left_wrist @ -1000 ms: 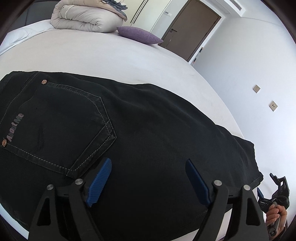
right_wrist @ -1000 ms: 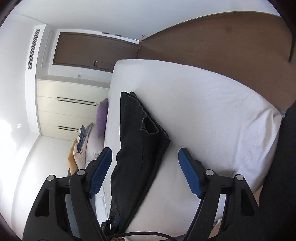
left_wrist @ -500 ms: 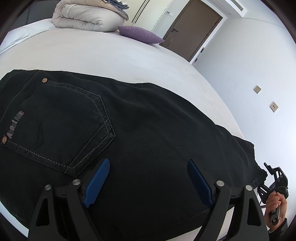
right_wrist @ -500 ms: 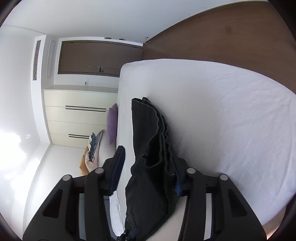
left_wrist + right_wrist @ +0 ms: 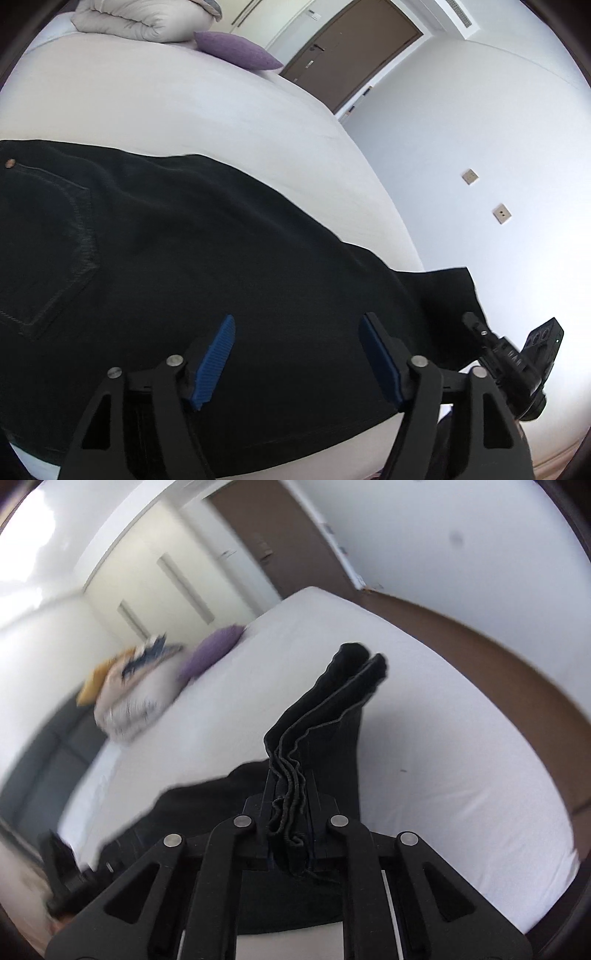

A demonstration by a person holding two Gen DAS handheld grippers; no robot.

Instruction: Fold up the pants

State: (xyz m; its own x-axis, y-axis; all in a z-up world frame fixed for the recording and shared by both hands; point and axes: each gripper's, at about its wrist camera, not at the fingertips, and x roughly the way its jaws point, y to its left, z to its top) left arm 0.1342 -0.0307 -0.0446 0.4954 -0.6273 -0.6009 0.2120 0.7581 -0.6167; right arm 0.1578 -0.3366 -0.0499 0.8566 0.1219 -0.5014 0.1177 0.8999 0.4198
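On the white bed [image 5: 192, 107] the black pants [image 5: 177, 258] lie spread flat and cover most of the near part of the mattress. One back pocket with light stitching [image 5: 74, 236] is at the left side, and the leg ends reach to the right edge of the bed. At the far end of the bed there is a folded beige duvet [image 5: 140, 14], and a purple cushion [image 5: 236, 51] is just beside it. Behind them stands a brown door [image 5: 354, 48] in the white wall.

The left gripper [image 5: 297, 350] hovers over the middle of the pants. Its jaws are wide apart and are closing a little; the blue pads [image 5: 214, 358] press on nothing, and only the flat cloth is below them.

The right gripper [image 5: 290, 812] is clenched on the leg ends of the pants [image 5: 325, 709]. The jaws are closing, and the bunched hems with their seams stand between them. This end of the cloth is lifted above the mattress and stands up in front of the camera. In the left wrist view the right gripper [image 5: 513, 362] is seen at the raised leg end, at the lower right.
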